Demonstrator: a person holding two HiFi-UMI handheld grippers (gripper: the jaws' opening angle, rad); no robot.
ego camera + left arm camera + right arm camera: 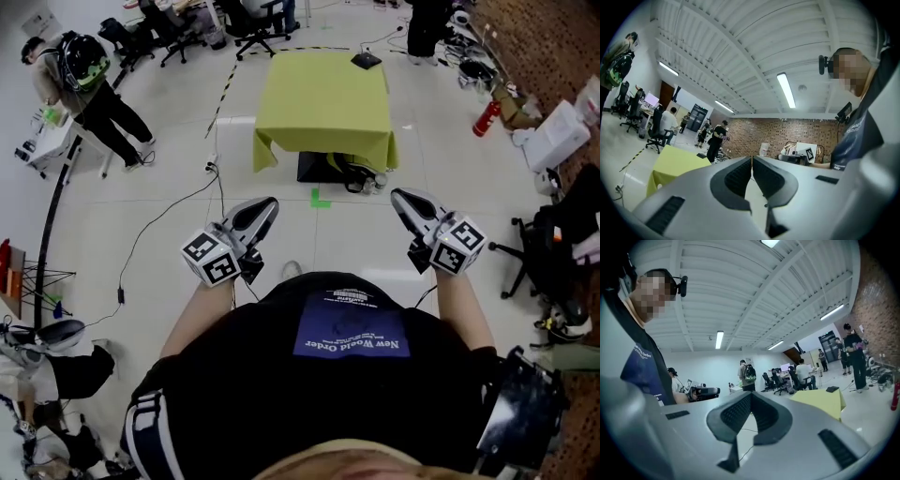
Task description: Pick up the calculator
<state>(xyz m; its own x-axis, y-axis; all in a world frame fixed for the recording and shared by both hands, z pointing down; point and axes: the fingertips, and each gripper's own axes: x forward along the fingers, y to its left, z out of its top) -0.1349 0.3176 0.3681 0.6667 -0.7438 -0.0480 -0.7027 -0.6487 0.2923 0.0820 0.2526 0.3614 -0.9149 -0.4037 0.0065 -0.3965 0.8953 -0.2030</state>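
Note:
The calculator (366,60) is a small dark slab on the far right corner of a table under a yellow-green cloth (319,103), some way ahead of me across the floor. My left gripper (268,206) and right gripper (400,197) are held out level in front of my chest, both well short of the table. Both are shut with nothing between the jaws. In the left gripper view the jaws (752,159) meet at the tips, with the table (675,161) and calculator (701,155) far off to the left. The right gripper (751,395) sees the calculator (832,389) at its right.
A black box (323,167) and shoes lie under the table. A green tape mark (320,198) and a cable (169,211) are on the floor. A red fire extinguisher (486,118) stands right; office chairs (253,23) behind; a person with a backpack (84,84) left.

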